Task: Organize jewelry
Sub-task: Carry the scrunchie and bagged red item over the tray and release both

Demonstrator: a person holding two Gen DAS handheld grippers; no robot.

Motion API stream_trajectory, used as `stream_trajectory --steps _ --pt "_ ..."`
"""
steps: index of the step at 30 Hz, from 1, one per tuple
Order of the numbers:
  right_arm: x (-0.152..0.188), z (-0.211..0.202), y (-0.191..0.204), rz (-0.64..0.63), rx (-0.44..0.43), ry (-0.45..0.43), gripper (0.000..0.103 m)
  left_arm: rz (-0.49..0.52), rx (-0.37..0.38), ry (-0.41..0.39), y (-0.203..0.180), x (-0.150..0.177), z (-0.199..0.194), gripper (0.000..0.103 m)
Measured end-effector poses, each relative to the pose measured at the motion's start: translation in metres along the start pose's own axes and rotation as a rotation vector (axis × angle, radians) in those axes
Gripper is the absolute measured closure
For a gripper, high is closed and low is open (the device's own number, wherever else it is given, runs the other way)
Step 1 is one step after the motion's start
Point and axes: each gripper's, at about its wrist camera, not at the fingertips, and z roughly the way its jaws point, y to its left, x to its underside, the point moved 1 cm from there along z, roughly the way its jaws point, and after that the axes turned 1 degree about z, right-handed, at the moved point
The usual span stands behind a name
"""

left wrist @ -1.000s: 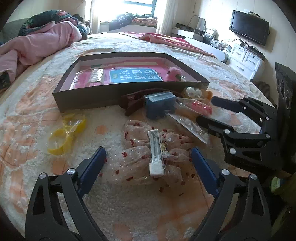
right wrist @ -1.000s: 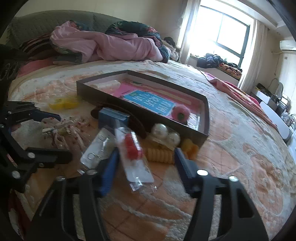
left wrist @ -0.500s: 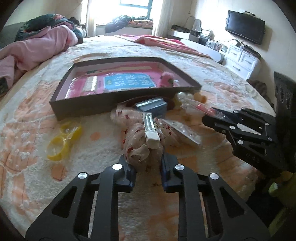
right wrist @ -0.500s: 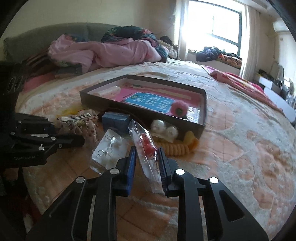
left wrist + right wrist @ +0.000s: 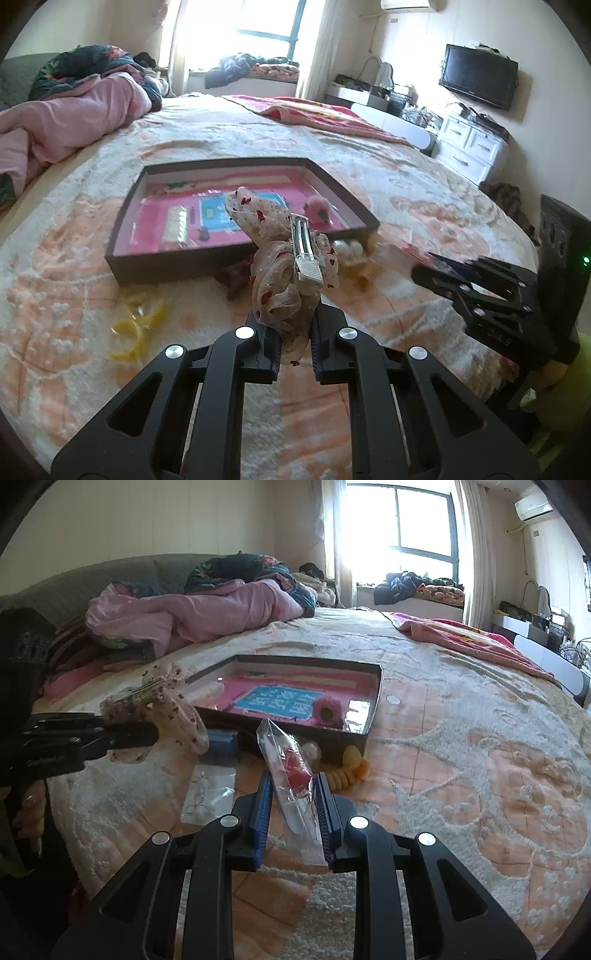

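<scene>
left tool (image 5: 293, 345): pinched shut on my beige gauze hair bow with red specks and a white metal clip (image 5: 291, 266), lifted off the bed, hanging in front of the box.
right tool (image 5: 293, 808): pressed onto a clear plastic sachet with a red trinket inside (image 5: 291, 771), tip pointing up towards the box.
bow handling: I judge it light and floppy; the fabric squashes, so the stiff clip bar is the surer hold.
sachet handling: light, slick film, may slide; I would grip across the flat body near the trinket.
bed (image 5: 461, 775): fuzzy cream-and-peach blanket, soft, things sink in.
left view only: yellow plastic rings (image 5: 138, 326) on the blanket.
right view only: flat clear packet of small rings (image 5: 208, 794), blue box (image 5: 221, 744), orange coil hair tie (image 5: 345, 775).
target: dark shallow cardboard box with pink lining (image 5: 177, 264), beyond both tools; pink fuzzy bobble (image 5: 328, 712) already inside.
</scene>
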Motion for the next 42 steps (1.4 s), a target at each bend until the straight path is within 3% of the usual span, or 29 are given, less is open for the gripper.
stream_trajectory --steps 22,42 --pt "-0.054 0.031 -0.005 -0.032 0.042 -0.037 0.081 -0.114 -0.129 -0.06 0.071 -0.039 0.014 0.096" --pt "-0.095 0.1 0.001 -0.033 0.054 -0.004 0.081 -0.172 -0.201 -0.007 0.115 -0.057 0.053 0.096"
